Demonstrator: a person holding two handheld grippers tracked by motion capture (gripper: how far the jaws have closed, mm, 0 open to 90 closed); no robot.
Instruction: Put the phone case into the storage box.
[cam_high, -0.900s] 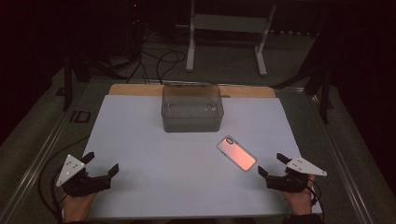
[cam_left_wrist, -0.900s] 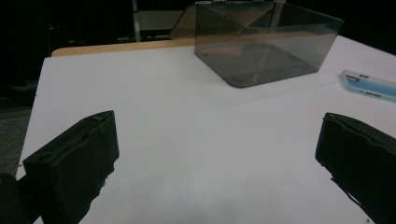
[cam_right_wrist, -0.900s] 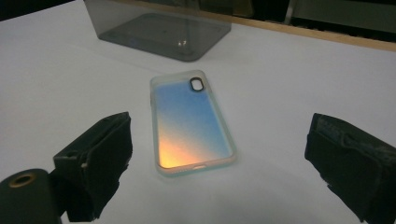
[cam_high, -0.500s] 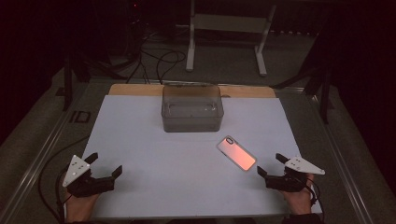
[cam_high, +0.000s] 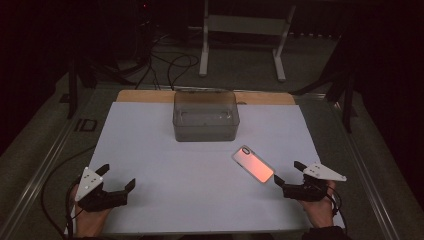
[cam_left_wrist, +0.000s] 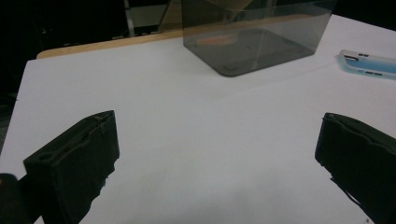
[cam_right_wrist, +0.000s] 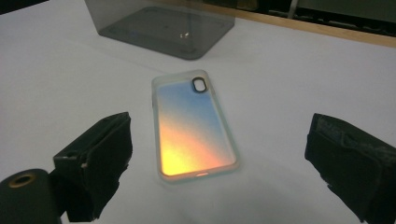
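Observation:
A phone case (cam_high: 252, 164) with an orange-to-blue gradient back lies flat on the white sheet (cam_high: 150, 135), right of centre. In the right gripper view the phone case (cam_right_wrist: 194, 126) rests just ahead of my jaws, camera hole pointing away. My right gripper (cam_high: 288, 173) sits at the near right, open and empty, a short way from the case's near end. At the near left, my left gripper (cam_high: 118, 176) stands open over bare sheet. A smoky transparent box (cam_high: 206, 115) stands at the back centre, open at the top. Nothing lies between the jaws of my right gripper (cam_right_wrist: 220, 125) or my left gripper (cam_left_wrist: 218, 122).
A wooden strip (cam_high: 145, 96) runs along the sheet's far edge, behind the box. Metal table rails (cam_high: 45, 165) flank both sides. Cables (cam_high: 170, 65) and a stand's legs (cam_high: 205, 45) lie on the dark floor beyond. The left gripper view shows the box (cam_left_wrist: 252, 28) ahead and the phone case (cam_left_wrist: 369, 63) at far right.
My left gripper has drifted slightly to the right along the near edge. The right gripper, the phone case and the box have stayed put.

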